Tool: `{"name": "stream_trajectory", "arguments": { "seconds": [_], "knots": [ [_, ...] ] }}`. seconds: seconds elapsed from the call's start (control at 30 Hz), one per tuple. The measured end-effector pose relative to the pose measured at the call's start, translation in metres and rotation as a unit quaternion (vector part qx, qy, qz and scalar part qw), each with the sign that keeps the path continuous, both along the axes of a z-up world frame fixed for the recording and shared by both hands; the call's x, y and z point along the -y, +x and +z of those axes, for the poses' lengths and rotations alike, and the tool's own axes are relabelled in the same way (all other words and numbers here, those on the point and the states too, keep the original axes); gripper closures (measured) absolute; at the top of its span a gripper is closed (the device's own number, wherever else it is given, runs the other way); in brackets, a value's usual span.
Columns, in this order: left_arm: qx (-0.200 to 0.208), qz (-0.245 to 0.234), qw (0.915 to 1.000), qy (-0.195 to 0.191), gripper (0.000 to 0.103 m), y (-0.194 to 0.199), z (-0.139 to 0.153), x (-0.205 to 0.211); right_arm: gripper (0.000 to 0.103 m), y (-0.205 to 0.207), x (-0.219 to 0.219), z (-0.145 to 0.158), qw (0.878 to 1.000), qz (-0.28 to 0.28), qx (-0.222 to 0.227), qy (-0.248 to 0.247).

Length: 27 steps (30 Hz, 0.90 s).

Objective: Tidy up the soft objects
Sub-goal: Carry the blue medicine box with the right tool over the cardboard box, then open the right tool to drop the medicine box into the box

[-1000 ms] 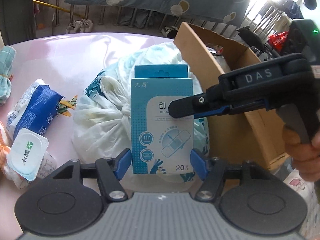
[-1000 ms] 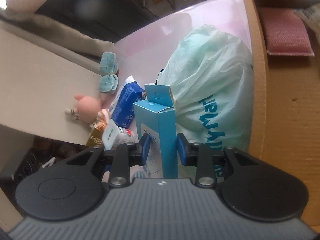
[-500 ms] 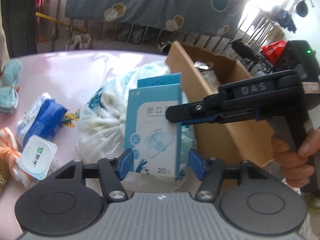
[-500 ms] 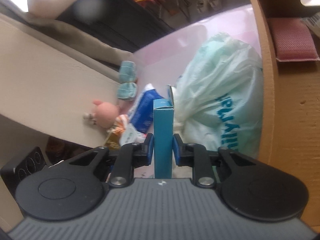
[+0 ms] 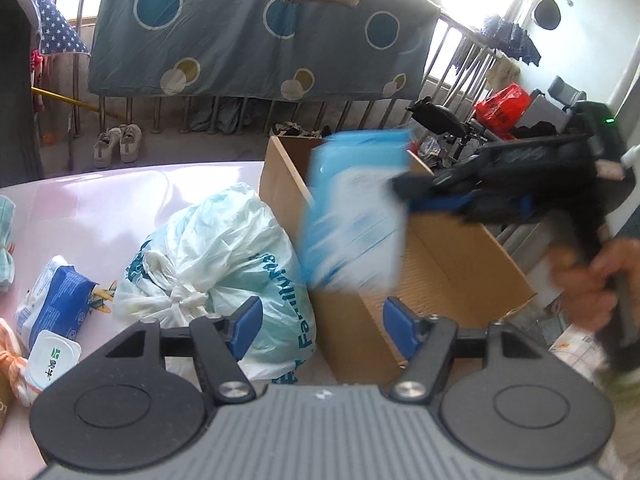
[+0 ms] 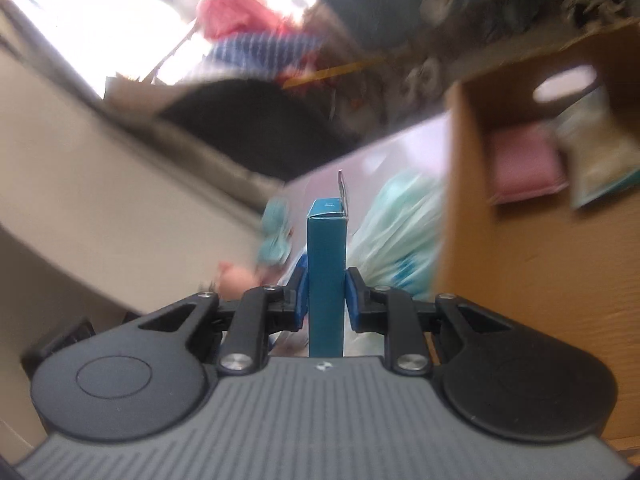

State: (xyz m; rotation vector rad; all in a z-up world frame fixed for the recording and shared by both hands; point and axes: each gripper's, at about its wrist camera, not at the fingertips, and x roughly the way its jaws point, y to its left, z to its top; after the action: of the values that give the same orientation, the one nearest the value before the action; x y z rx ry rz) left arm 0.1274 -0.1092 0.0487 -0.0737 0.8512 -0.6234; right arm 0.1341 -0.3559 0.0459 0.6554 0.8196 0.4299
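Glossy pink table (image 5: 100, 200), crinkled thin plastic bag (image 5: 224, 248), matt corrugated cardboard box (image 5: 452, 264).

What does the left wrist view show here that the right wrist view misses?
Only the left wrist view: the open, empty left gripper, the hand gripping the right tool, the blue packet and the shoes.

Only the right wrist view: the right gripper shut on the box's narrow sides, a pink cloth inside the carton, and a pink toy.

Both: the blue box, white plastic bag, cardboard carton and pink table.
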Motion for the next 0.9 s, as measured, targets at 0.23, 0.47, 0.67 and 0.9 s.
{"name": "stream_trajectory", "arguments": {
  "seconds": [0.23, 0.47, 0.67, 0.9],
  "knots": [
    [-0.022, 0.02, 0.9995, 0.013, 0.035, 0.002, -0.023, -0.005, 0.084, -0.004, 0.097, 0.004, 0.991, -0.1, -0.006, -0.089],
    [-0.044, 0.058, 0.9969, 0.028, 0.035, 0.006, -0.046, -0.019, 0.084, 0.051, 0.131, -0.036, 0.98, -0.099, -0.043, -0.17],
    [-0.054, 0.082, 0.9941, 0.046, 0.035, 0.011, -0.054, -0.027, 0.078, 0.11, 0.122, -0.072, 0.949, -0.094, -0.042, -0.299],
    [-0.042, 0.079, 0.9945, 0.054, 0.035, 0.011, -0.055, -0.029, 0.066, 0.104, 0.124, -0.094, 0.938, -0.118, -0.044, -0.323]
  ]
}}
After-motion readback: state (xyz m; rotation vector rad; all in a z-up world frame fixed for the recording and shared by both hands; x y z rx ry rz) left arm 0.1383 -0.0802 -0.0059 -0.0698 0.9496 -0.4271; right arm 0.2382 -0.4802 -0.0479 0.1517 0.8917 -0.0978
